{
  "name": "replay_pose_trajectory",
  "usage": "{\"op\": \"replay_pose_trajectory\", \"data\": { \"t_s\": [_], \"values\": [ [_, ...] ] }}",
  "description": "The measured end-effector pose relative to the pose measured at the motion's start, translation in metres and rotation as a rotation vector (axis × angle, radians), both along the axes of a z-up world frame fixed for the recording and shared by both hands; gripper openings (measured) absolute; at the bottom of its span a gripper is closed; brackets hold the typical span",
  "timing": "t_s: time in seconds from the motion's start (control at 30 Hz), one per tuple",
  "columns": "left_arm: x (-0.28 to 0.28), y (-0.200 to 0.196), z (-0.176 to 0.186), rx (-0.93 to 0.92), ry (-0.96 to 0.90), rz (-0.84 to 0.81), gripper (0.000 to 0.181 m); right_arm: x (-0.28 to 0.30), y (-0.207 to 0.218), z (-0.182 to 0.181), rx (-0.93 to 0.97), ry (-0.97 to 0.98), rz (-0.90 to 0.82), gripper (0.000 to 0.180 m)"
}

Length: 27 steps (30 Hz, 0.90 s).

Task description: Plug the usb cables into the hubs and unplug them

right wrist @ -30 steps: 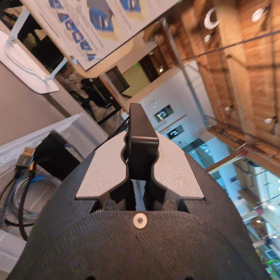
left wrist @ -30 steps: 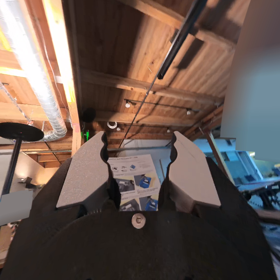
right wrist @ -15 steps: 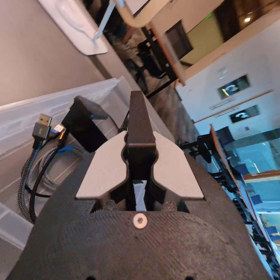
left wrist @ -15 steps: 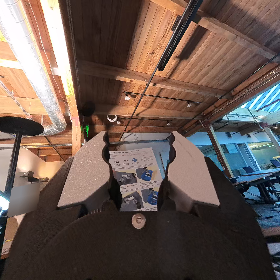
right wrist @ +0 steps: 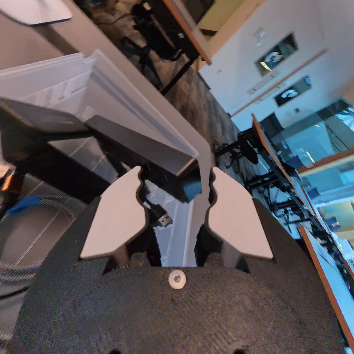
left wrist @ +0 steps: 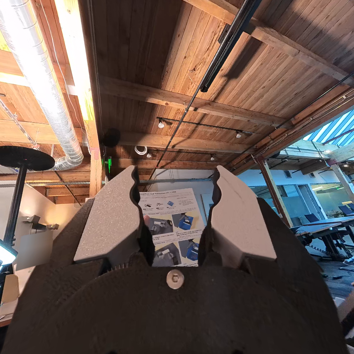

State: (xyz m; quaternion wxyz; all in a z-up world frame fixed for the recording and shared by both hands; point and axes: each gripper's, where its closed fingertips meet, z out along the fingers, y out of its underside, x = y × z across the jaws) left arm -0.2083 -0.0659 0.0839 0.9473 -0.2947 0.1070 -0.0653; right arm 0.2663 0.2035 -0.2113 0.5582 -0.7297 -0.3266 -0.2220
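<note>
In the right wrist view my right gripper (right wrist: 176, 170) is open and empty, tilted over a clear plastic bin (right wrist: 57, 76). A long black USB hub (right wrist: 143, 145) lies just beyond the fingertips, free of them, its blue-tinted end (right wrist: 191, 188) between the jaws. A black USB plug (right wrist: 164, 220) on its cable lies below the hub, between the fingers. Braided cables with blue tape (right wrist: 28, 203) and a second dark hub (right wrist: 38, 122) are at the left, blurred. My left gripper (left wrist: 176, 172) is open and empty, pointing up at the wooden ceiling.
A printed instruction sheet (left wrist: 168, 210) stands beyond the left fingers. A black lamp stand (left wrist: 17, 191) is at the left. The bin sits on a grey table (right wrist: 28, 44) with a white flat base (right wrist: 38, 9) behind it. Desks (right wrist: 268, 138) stand at the right.
My right gripper has opened and let go of the black hub, which now lies in the bin. Its view has swung down toward the bin. The left gripper has barely moved.
</note>
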Motion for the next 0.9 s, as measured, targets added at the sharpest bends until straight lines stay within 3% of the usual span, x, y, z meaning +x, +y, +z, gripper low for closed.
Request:
{"op": "replay_pose_trajectory", "data": {
  "t_s": [0.07, 0.13, 0.23, 0.3, 0.43, 0.57, 0.63, 0.7, 0.8, 0.9],
  "values": [
    [0.001, 0.0, 0.0, -0.001, 0.002, -0.004, 0.074, 0.01, 0.001, 0.013, 0.101, 0.03, -0.065, 0.058],
    [0.002, -0.001, 0.0, 0.004, 0.008, 0.002, 0.074, 0.007, -0.001, 0.021, 0.167, 0.041, -0.039, 0.04],
    [0.002, -0.002, 0.001, 0.013, 0.008, 0.013, 0.073, -0.003, -0.003, 0.013, 0.124, 0.059, 0.026, 0.021],
    [0.003, -0.001, 0.0, 0.008, 0.007, 0.005, 0.073, -0.004, -0.003, -0.004, 0.025, 0.056, 0.025, 0.023],
    [0.007, 0.003, -0.002, -0.005, 0.019, -0.006, 0.072, -0.004, -0.01, 0.01, 0.113, 0.078, 0.021, 0.028],
    [0.012, 0.007, -0.005, -0.02, 0.04, -0.011, 0.07, -0.016, -0.029, 0.046, 0.337, 0.258, 0.091, 0.05],
    [0.019, 0.008, -0.007, -0.03, 0.066, -0.028, 0.068, -0.027, -0.045, 0.063, 0.471, 0.381, 0.153, 0.081],
    [0.029, 0.009, -0.01, -0.041, 0.113, -0.053, 0.066, -0.044, -0.065, 0.081, 0.601, 0.518, 0.253, 0.099],
    [0.04, -0.001, -0.009, 0.01, 0.177, -0.046, 0.066, -0.066, -0.089, 0.094, 0.682, 0.623, 0.352, 0.109],
    [0.042, -0.017, -0.003, 0.113, 0.222, 0.027, 0.065, -0.079, -0.1, 0.095, 0.777, 0.507, 0.385, 0.108]
  ]
}}
